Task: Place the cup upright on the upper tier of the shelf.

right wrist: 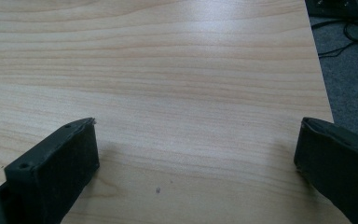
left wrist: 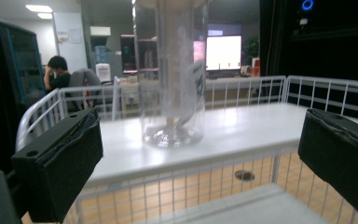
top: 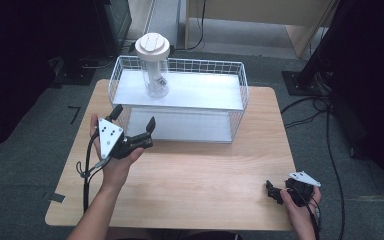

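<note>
A clear plastic bottle [top: 156, 80] with a cream lid [top: 152, 46] stands upright on the top shelf of a white wire rack [top: 240, 115], towards its left end. My left gripper [top: 134, 118] is open at the rack's front left corner, a short way in front of the bottle. In the left gripper view the bottle [left wrist: 172, 93] stands straight ahead between the wide-apart jaws of my left gripper [left wrist: 200, 126], beyond the rack's rim [left wrist: 242, 81]. My right gripper [top: 274, 191] rests low over the table's near right corner. It is open [right wrist: 196, 135], with bare wood between its jaws.
The rack sits at the back of the wooden table [top: 195, 175] and has a lower shelf [top: 180, 127]. Cables [top: 330, 150] run over the grey floor right of the table. A person sits far off [left wrist: 58, 72] near a lit screen [left wrist: 223, 51].
</note>
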{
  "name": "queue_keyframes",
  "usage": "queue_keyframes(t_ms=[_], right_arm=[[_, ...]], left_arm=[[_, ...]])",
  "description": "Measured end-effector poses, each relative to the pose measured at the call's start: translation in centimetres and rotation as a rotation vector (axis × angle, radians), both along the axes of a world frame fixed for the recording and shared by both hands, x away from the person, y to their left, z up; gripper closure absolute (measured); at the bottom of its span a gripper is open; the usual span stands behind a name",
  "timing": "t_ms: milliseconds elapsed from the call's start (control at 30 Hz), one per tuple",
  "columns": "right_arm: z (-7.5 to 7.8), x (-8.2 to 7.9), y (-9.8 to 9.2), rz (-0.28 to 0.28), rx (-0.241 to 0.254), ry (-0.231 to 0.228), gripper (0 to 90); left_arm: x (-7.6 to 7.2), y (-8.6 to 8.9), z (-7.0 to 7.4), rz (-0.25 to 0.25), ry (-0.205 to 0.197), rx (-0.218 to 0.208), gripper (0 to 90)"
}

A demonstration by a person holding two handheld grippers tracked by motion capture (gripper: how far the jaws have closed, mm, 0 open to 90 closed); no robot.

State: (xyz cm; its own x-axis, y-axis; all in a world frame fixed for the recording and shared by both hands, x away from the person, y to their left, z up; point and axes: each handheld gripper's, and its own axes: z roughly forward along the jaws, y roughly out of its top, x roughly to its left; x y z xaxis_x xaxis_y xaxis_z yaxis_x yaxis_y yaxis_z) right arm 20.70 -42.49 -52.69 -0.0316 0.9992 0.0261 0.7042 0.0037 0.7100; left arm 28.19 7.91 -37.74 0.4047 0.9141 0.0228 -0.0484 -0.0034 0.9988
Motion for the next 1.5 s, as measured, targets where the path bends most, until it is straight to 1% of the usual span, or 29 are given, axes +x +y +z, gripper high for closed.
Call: queue_keyframes(t_ms=[133,167,300,433,633,867,933,1067,1200,1367,1400,1500], right_arm=[[0.0,0.0,0.0,0.0,0.001,0.0,0.0],[0.0,0.0,0.0,0.0,0.001,-0.001,0.0],[0.0,0.0,0.0,0.0,0.0,0.0,0.0],[0.0,0.0,0.0,0.0,-0.001,0.001,0.0],[0.0,0.0,0.0,0.0,0.0,0.0,0.0],[0.0,0.0,0.0,0.0,0.0,0.0,0.0],[0.0,0.0,0.0,0.0,-0.001,0.0,0.0],[0.0,0.0,0.0,0.0,0.0,0.0,0.0],[0.0,0.0,0.0,0.0,-0.002,0.001,0.0],[0.0,0.0,0.0,-0.001,-0.002,0.001,0.0],[0.0,0.0,0.0,0.0,-0.002,0.001,0.0],[0.0,0.0,0.0,0.0,-0.002,0.001,0.0]], left_arm=[[-1.2,1.5,-1.9,0.019,0.028,0.004,0.2],[-1.5,1.9,-2.3,0.024,0.035,0.011,0.2],[-2.6,3.2,-3.5,0.034,0.05,0.011,0.3],[-3.6,4.6,-4.8,0.05,0.069,0.026,0.3],[-4.7,6.6,-6.6,0.072,0.104,0.036,0.2],[-5.6,9.2,-8.6,0.107,0.153,0.053,0.2],[-5.9,10.1,-9.3,0.125,0.165,0.059,0.3],[-6.5,11.9,-10.4,0.154,0.197,0.069,0.3],[-7.0,13.6,-11.5,0.164,0.247,0.081,0.3],[-7.6,15.0,-12.7,0.163,0.299,0.083,0.3],[-7.7,15.1,-12.9,0.163,0.303,0.088,0.2],[-7.9,15.6,-13.4,0.158,0.338,0.108,0.3]])
